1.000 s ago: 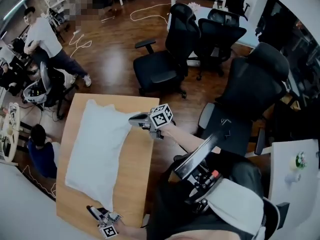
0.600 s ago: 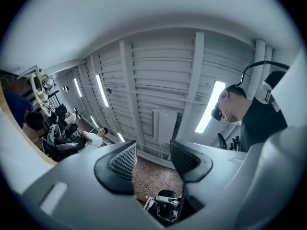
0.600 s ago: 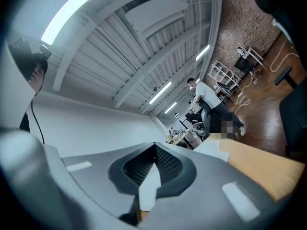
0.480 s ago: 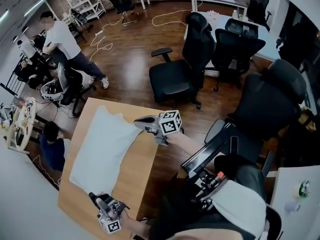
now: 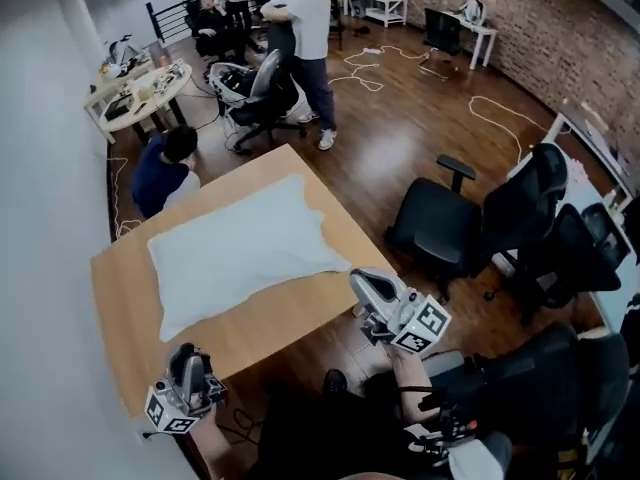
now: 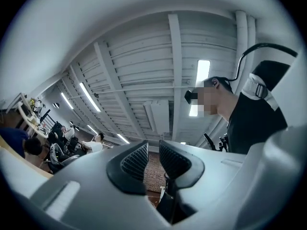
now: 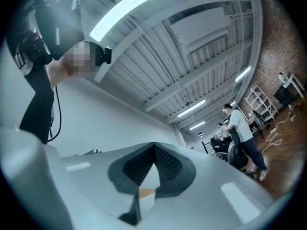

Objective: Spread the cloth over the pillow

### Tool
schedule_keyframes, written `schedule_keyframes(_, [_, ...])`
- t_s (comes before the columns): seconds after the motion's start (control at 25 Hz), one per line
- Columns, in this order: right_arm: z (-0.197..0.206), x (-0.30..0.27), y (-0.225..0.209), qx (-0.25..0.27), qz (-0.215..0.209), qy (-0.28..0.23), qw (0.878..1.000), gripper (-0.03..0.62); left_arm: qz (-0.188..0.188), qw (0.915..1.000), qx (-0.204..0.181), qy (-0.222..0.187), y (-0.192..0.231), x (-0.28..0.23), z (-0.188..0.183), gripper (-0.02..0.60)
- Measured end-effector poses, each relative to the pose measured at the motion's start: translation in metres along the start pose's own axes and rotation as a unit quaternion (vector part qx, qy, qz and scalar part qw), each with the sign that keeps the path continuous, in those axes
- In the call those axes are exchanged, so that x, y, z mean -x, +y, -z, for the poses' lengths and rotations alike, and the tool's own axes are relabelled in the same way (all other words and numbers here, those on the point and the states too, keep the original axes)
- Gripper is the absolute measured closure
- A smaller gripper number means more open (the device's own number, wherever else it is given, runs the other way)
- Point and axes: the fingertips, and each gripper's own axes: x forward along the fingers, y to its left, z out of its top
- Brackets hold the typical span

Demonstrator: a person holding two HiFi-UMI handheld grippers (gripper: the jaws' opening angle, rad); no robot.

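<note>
A white cloth-covered pillow lies flat on the wooden table.

Wood table x1. White cloth x1. Black office chairs: at least 3 on the right side, plus 1 far chair. Round table x1. White desk x1. Ppl: standing person x1, crouched person x1; more at back, too small to count.

Bright ceiling strip lights (mild glare); fisheye edges bend, corners dark.
</note>
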Motion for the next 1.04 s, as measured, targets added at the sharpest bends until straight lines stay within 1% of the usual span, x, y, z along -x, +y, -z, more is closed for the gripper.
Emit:
schedule_keyframes(0.16, [-0.014,-0.014,0.034,0.044,-0.046,0.005,0.998,0.592,-0.001,0.9987,-0.042,0.029,-0.023,-0.011,-0.006,0.509])
schedule_keyframes(0.28, [-0.017,-0.026,0.053,0.07,-0.066,0.011,0.995,0.592,-0.005,0.9956,-0.08,0.049,-0.026,-0.012,-0.015,0.509])
schedule_keyframes(0.4, [-0.015,-0.039,0.066,0.086,-0.072,0.022,0.993,0.592,-0.003,0.9936,-0.097,0.057,-0.025,-0.006,-0.022,0.512])
schedule_keyframes(0.56, [-0.003,-0.062,0.085,0.094,-0.075,0.041,0.992,0.592,0.002,0.9912,-0.113,0.069,-0.02,0.011,-0.033,0.538])
schedule_keyframes(0.68, [0.013,-0.082,0.101,0.097,-0.079,0.056,0.991,0.592,-0.003,0.991,-0.117,0.066,-0.008,0.032,-0.042,0.538])
schedule_keyframes(0.8, [0.023,-0.097,0.116,0.105,-0.079,0.067,0.989,0.592,-0.004,0.9916,-0.118,0.053,0.003,0.051,-0.054,0.546])
schedule_keyframes(0.92, [0.028,-0.112,0.131,0.114,-0.081,0.069,0.988,0.592,-0.002,0.9917,-0.121,0.043,0.011,0.067,-0.066,0.56])
schedule_keyframes(1.04, [0.032,-0.134,0.147,0.122,-0.098,0.065,0.986,0.592,-0.009,0.9905,-0.133,0.032,0.018,0.084,-0.079,0.569])
